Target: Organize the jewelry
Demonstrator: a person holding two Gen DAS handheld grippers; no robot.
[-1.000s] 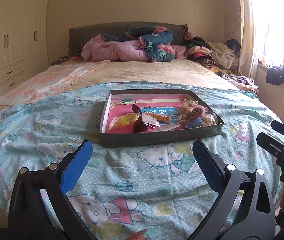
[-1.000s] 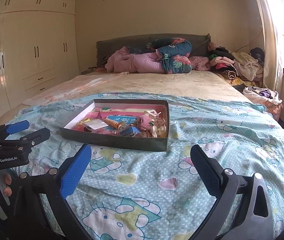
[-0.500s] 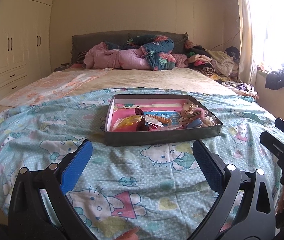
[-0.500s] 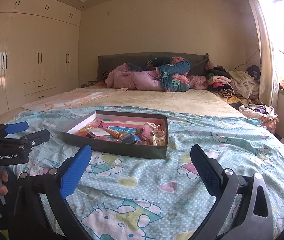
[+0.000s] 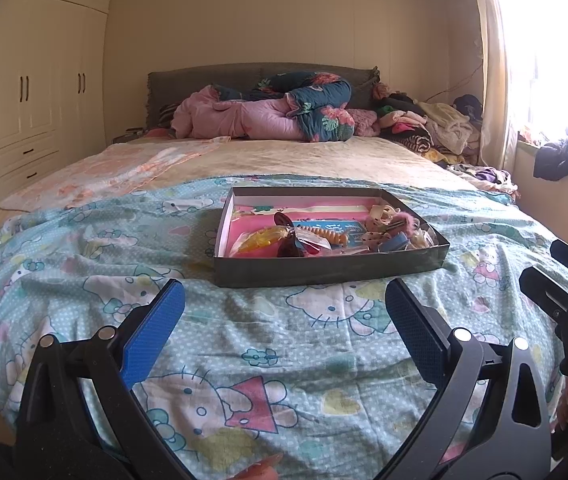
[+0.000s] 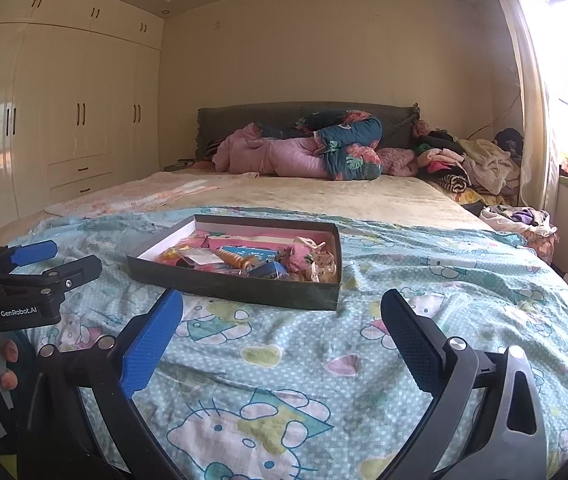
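One bed (image 5: 324, 160) with one teal cartoon-cat quilt (image 5: 244, 340) spread over it. One shallow dark box (image 5: 324, 272) sits on the quilt, holding a jumble of small trinkets too tangled to count; one orange spiral piece (image 5: 330, 235) and one yellow item (image 5: 262, 237) stand out. Two tools: the left tool (image 5: 284, 322) and the right tool (image 6: 282, 322), each with two blue-padded fingers spread apart. One wardrobe wall (image 6: 64, 120), one window (image 5: 556, 40).

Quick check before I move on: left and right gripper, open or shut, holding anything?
Left gripper: open, holding nothing, short of the jewelry box.
Right gripper: open, holding nothing, also short of the box.
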